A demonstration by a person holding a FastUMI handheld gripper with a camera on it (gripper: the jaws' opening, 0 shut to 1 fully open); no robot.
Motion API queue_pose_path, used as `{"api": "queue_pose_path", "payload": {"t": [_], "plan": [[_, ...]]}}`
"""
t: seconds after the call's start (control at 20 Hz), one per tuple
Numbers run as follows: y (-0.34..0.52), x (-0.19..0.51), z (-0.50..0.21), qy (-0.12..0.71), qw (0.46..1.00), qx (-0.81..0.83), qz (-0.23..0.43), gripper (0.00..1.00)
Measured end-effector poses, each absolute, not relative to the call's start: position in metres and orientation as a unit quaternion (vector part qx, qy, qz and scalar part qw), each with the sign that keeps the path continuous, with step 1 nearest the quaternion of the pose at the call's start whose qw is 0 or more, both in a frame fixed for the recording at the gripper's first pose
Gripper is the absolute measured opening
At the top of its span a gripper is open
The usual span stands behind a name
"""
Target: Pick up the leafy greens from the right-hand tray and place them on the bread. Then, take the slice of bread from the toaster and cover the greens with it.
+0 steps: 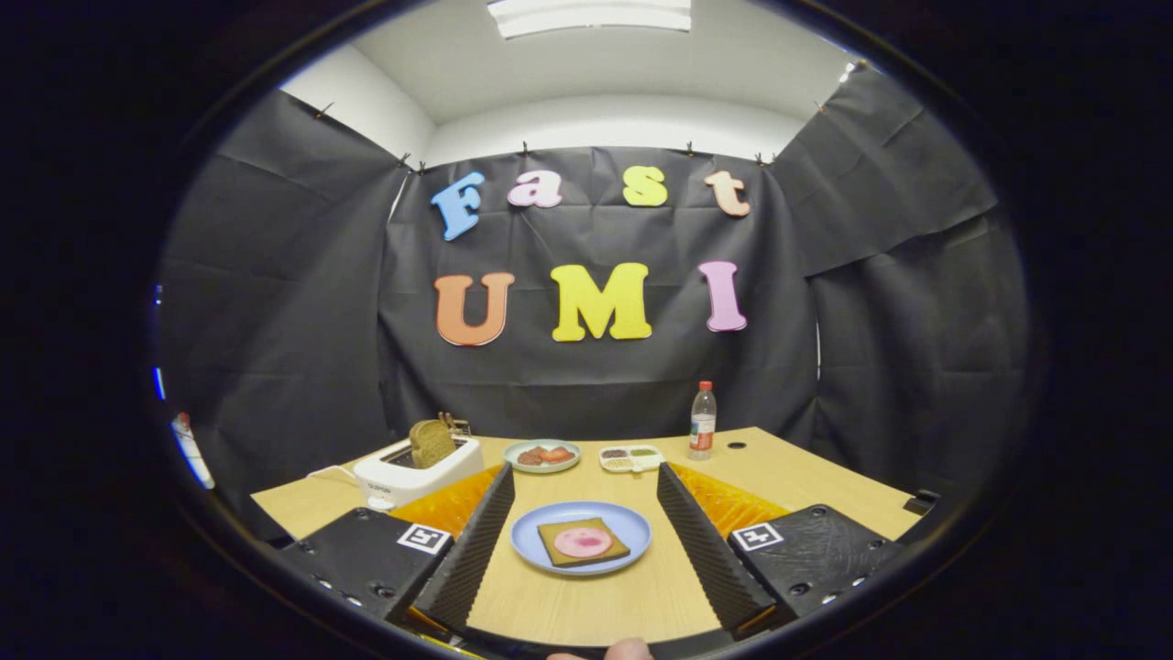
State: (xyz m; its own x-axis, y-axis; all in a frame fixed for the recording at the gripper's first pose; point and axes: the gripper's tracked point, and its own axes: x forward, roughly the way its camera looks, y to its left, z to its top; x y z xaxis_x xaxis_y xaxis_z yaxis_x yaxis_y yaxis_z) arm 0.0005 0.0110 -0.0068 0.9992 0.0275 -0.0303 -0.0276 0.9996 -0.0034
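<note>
Between my gripper (pixel 580 541) fingers, spread apart and empty, sits the plated bread (pixel 583 542); greens remain in the tray (pixel 630 457), bread slice (pixel 432 442) in toaster (pixel 417 471).

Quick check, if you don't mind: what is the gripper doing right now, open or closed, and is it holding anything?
Gripper: open, holding nothing; blue plate sits between its spread fingers.

The plate (pixel 581 538) is positioned on the table (pixel 806 481), with a bread slice (pixel 583 542) on it. Behind the plate, a dish (pixel 542 456) and a tray (pixel 630 458) are placed. The toaster (pixel 417 470) is located behind-left of the plate, the bottle (pixel 703 421) behind-right.
</note>
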Motion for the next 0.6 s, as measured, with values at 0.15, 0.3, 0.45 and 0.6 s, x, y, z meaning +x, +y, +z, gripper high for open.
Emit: {"api": "queue_pose_path", "payload": {"t": [0.15, 0.3, 0.45, 0.6], "plan": [[0.008, 0.002, -0.009, 0.016, 1.000, 0.000, 0.013, 0.95], [0.002, 0.004, -0.018, 0.025, 1.000, 0.003, 0.014, 0.95], [-0.015, 0.005, -0.030, 0.038, 0.999, 0.000, 0.009, 0.95], [-0.043, 0.005, -0.045, 0.048, 0.999, -0.005, -0.001, 0.95]]}}
